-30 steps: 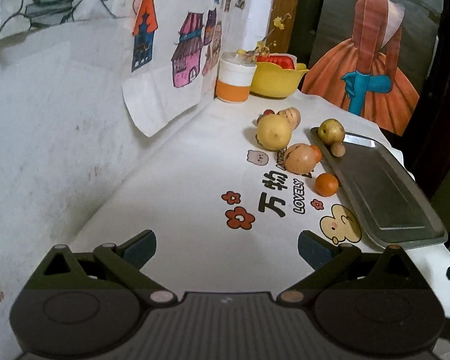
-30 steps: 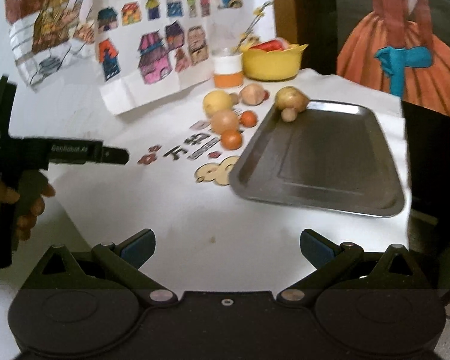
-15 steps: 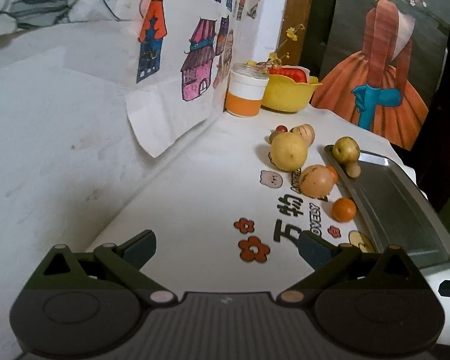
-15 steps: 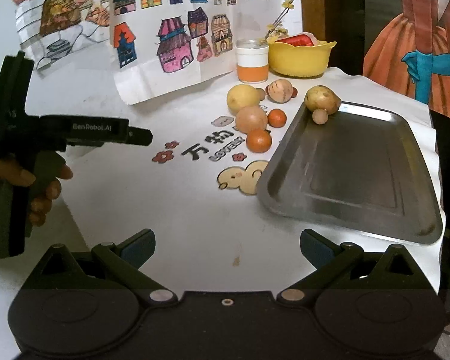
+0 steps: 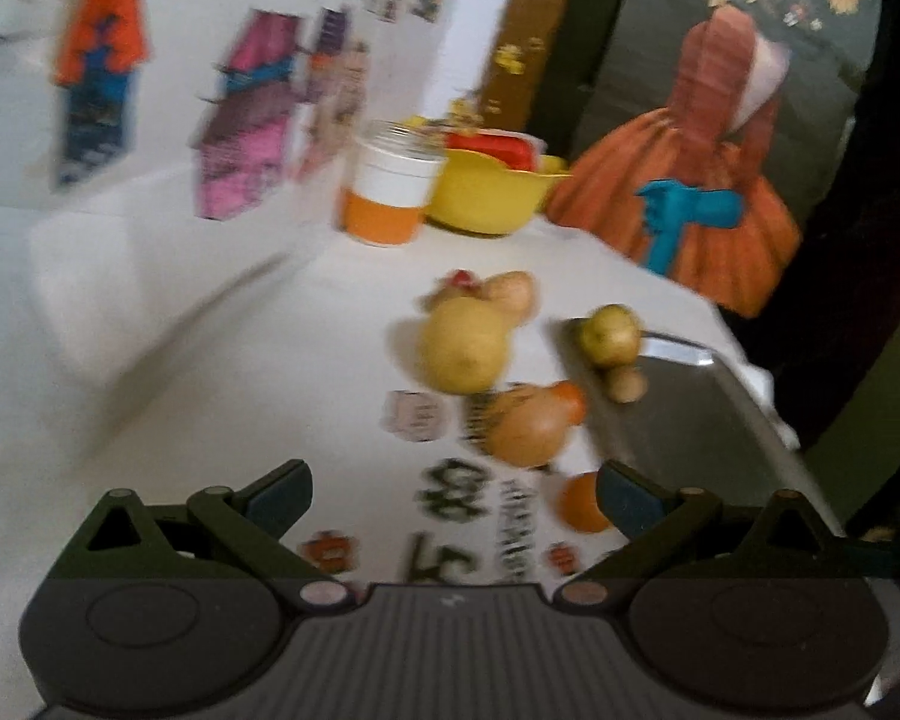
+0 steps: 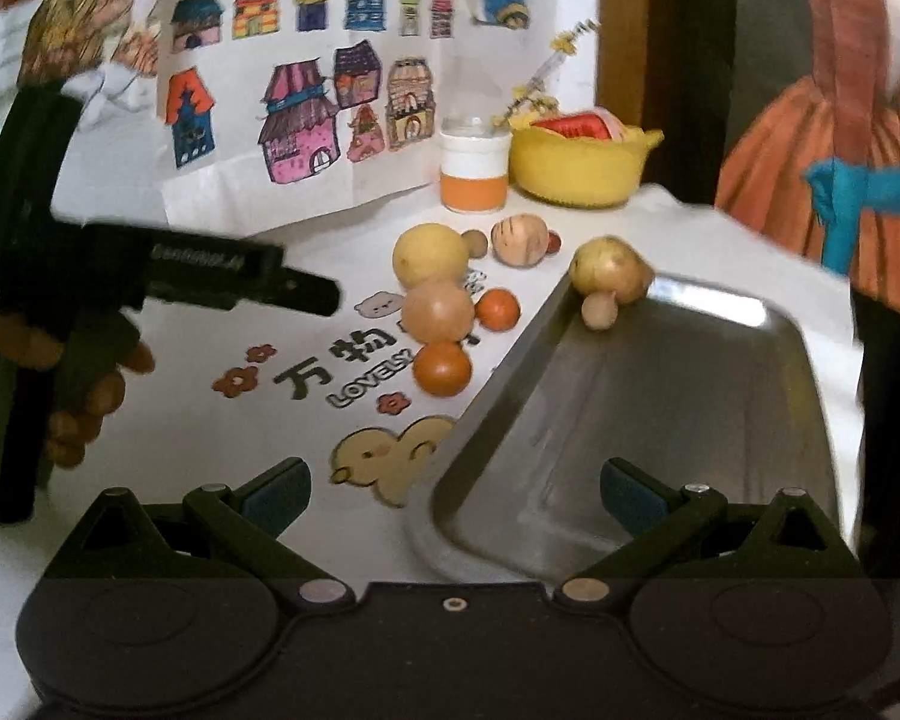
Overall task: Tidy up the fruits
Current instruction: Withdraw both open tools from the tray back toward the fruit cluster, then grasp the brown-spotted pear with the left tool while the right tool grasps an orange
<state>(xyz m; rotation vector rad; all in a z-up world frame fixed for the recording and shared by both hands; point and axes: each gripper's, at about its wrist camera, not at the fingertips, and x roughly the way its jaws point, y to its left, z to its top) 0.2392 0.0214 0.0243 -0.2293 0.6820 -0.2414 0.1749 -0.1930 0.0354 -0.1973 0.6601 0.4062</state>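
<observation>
White cloth-covered surface (image 6: pixel 222 468): both views nearer fruit cluster than half second ago. Grey metal tray (image 6: pixel 660 420): two fruits at far corner. Left tongs (image 5: pixel 453 495), right tongs (image 6: pixel 456 495): spread, empty. Small orange (image 6: pixel 442 368) on cloth; nothing grasped yet.

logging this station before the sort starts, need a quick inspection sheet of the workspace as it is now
Surface: white printed tablecloth, no spills visible.
Job's things: metal tray holds a yellowish fruit and a small tan fruit at its far corner; yellow round fruit, tan fruit, two oranges and a striped fruit lie on the cloth beside it.
Clutter: orange-and-white cup, yellow bowl.
Grippers: left tongs open, empty; right tongs open, empty.
Cables: nothing seen.
Surroundings: drawings of houses on the wall.
</observation>
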